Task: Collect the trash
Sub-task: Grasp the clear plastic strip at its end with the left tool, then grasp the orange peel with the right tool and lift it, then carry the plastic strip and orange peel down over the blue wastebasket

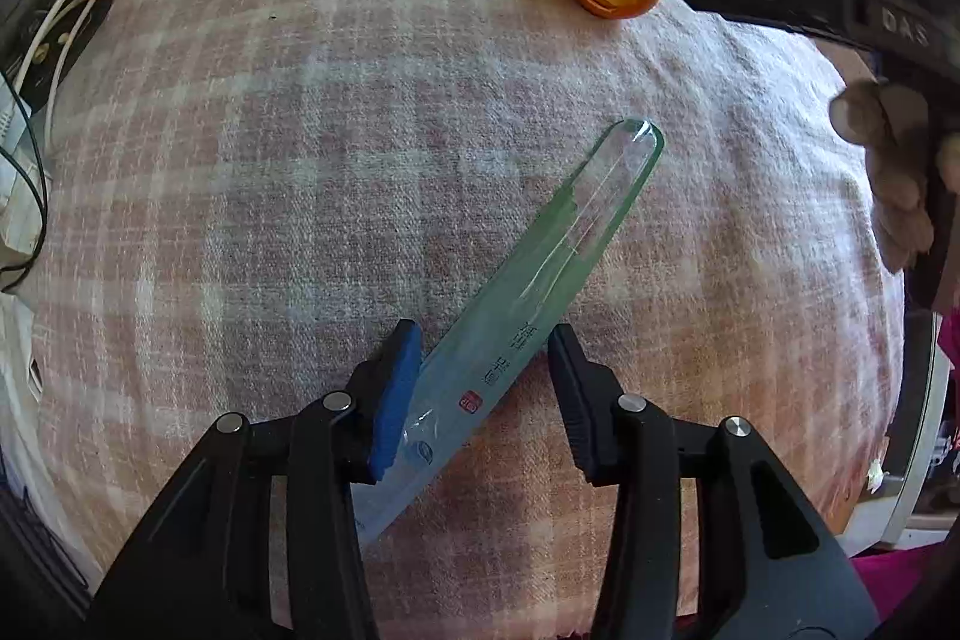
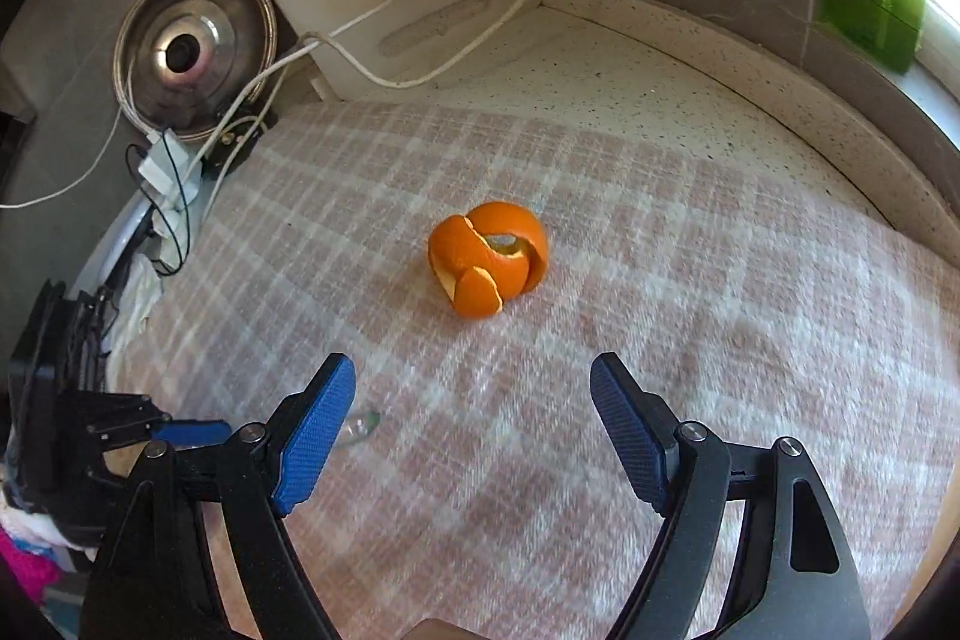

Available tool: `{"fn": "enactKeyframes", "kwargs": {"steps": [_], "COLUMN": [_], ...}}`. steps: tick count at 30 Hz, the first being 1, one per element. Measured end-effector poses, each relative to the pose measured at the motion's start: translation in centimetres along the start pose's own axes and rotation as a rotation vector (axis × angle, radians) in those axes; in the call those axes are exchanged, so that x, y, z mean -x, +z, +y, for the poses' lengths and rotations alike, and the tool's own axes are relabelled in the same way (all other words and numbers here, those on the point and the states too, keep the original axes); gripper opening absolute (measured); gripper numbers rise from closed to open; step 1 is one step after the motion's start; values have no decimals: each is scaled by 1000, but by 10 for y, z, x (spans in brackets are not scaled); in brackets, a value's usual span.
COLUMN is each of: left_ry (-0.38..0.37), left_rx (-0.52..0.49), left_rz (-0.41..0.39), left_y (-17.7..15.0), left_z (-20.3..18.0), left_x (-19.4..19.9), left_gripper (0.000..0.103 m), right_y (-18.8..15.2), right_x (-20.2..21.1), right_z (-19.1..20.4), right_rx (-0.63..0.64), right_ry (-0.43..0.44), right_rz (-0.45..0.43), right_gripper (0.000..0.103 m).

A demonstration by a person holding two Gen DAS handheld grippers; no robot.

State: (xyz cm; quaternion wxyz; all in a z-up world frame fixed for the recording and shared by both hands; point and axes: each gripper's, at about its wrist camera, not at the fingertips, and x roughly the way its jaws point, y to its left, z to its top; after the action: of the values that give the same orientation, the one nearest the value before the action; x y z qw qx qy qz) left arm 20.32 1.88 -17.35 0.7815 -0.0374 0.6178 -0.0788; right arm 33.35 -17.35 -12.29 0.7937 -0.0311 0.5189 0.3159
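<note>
Pink-and-white checked cloth [image 1: 300, 160] covers the counter beneath me. My left gripper [image 1: 480, 394] holds a long clear plastic wrapper [image 1: 540, 274], greenish, printed with a small red stamp and dark characters I cannot read; its jaws stand partway apart on it. My right gripper [image 2: 474, 430] is wide apart and empty, pointing at the orange peel [image 2: 487, 257], a hollow curled shell lying on the cloth ahead. "DAS" shows on its finger in my left view.
</note>
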Motion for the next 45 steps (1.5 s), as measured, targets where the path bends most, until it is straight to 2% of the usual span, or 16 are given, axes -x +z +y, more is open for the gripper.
{"fn": "enactKeyframes", "kwargs": {"steps": [4, 8, 9, 11, 12, 14, 19, 22, 24, 28, 33, 38, 45], "left_ry": [0, -57, -74, -77, -86, -60, -16, -7, -27, -89, -157, -147, -122], "left_rx": [-22, 44, 71, 125, 142, 133, 77, 66, 85, 156, 258, 276, 289], "left_rz": [10, -8, -24, -38, -37, -27, -11, -33, -54, -94, -141, -190, -244], "left_y": [7, 22, 22, 23, 23, 25, 18, 16, 10, 10, -6, -15, -46], "left_z": [1, 14, 23, 34, 39, 44, 37, 26, 12, -1, 5, 3, 0], "left_x": [-7, -7, -1, 2, 3, 1, -5, -6, 2, 6, 12, 24, 46], "left_gripper": [44, 38, 28, 21, 20, 20, 20, 13, 6, 6, 6, 6, 5], "right_y": [21, 28, 28, 30, 30, 30, 31, 31, 29, 25, 13, -2, -35], "right_x": [-31, -49, -49, -58, -58, -62, -65, -61, -51, -41, -23, -1, 30], "right_z": [0, -2, -2, -1, -1, 1, 3, 0, -1, -2, -3, 5, 37], "right_rx": [6, 2, 2, 11, 11, 19, 35, 26, 35, 37, 11, -20, 4], "right_ry": [-37, -48, -48, -53, -53, -51, -65, -63, -77, -79, -69, -28, 16], "right_rz": [31, 40, 40, 46, 46, 49, 43, 38, 20, 4, -21, -46, -59], "right_gripper": [81, 81, 81, 80, 77, 57, 48, 44, 43, 40, 39, 39, 39]}}
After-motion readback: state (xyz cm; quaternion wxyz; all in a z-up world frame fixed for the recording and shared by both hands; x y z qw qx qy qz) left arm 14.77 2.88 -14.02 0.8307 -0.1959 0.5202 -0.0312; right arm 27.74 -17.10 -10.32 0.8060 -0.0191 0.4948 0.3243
